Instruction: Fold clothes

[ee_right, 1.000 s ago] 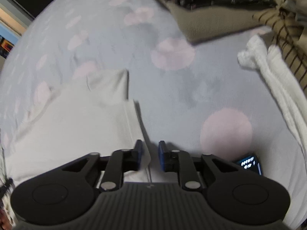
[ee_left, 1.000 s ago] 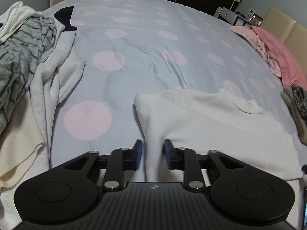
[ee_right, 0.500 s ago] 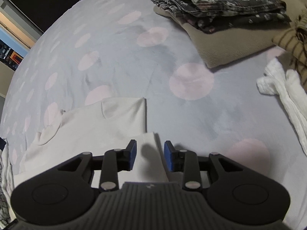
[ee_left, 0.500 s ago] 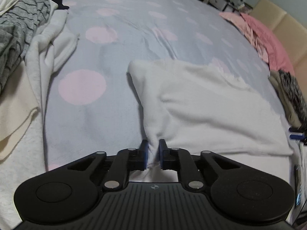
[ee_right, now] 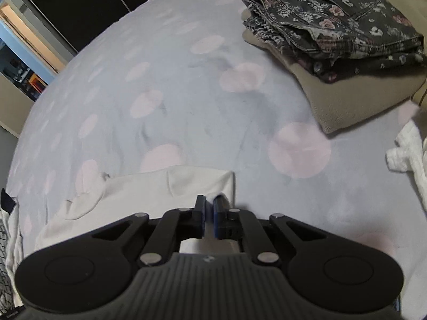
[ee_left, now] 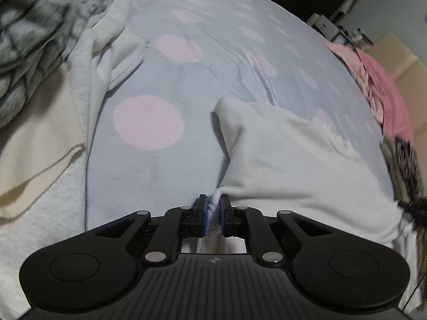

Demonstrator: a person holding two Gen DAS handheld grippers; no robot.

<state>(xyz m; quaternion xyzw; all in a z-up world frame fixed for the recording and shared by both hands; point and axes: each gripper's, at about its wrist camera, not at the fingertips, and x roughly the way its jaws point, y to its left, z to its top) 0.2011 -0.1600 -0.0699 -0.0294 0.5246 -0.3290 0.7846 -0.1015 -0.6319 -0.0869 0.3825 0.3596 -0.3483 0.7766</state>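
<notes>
A white garment lies spread on the pale blue bedspread with pink dots. In the left wrist view my left gripper is shut on a bunched bit of its near left edge, which rises a little off the bed. In the right wrist view the same white garment lies at the lower left, its folded corner just ahead of my right gripper. That gripper is shut on the cloth's near right edge, with white fabric showing between the blue pads.
A heap of grey striped, white and cream clothes lies on the left of the bed. Pink clothes are at the far right. A folded dark floral garment rests on a beige one; a white towel lies beside them.
Both grippers have closed on the white garment's near edge, the left first, the right just now. Both views slid forward, and the left edge is pulled up and bunched.
</notes>
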